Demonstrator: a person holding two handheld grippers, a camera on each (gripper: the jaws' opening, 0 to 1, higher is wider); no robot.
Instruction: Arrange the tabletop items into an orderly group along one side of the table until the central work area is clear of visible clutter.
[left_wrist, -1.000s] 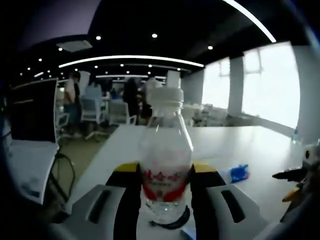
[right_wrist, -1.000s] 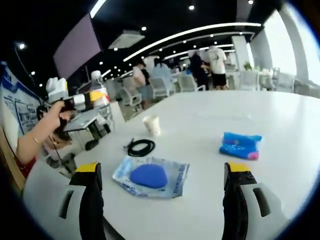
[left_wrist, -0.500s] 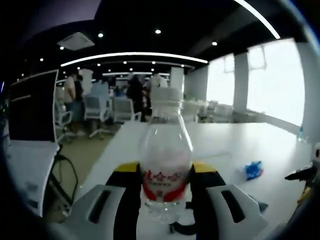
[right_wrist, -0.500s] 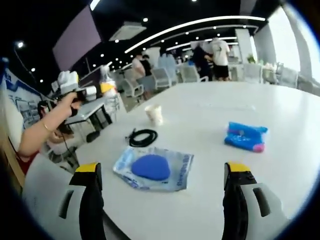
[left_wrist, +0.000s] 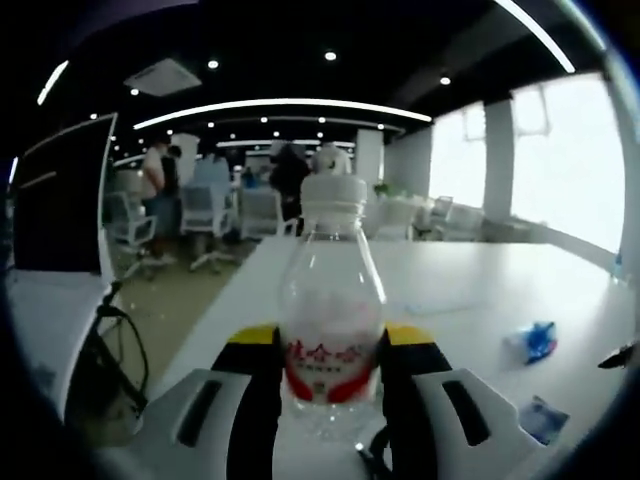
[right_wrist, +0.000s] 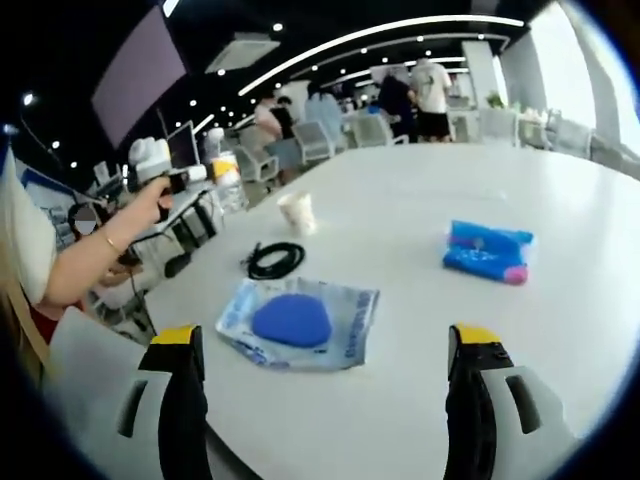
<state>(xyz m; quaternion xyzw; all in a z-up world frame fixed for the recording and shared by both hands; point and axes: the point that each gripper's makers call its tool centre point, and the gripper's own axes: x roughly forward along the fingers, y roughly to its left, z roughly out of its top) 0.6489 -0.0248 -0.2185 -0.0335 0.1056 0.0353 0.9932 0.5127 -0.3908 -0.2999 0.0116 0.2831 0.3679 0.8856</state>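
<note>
The left gripper (left_wrist: 330, 400) pinches a clear water bottle (left_wrist: 331, 320) upright between its jaws, above the white table (left_wrist: 450, 290). On the table ahead of the right gripper (right_wrist: 325, 400), whose jaws are spread wide, lie a coiled black cable (right_wrist: 275, 260), a paper cup (right_wrist: 297, 212), a blue item in a clear packet (right_wrist: 296, 322) and a blue pack (right_wrist: 487, 251).

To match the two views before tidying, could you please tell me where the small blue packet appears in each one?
Left gripper view: the blue packet lies at the far right, well right of the gripped water bottle.
Right gripper view: the blue packet lies right of centre, above the right-hand jaw's yellow tip.
Shared landmark: the white table, which bears the packet in both.
</note>
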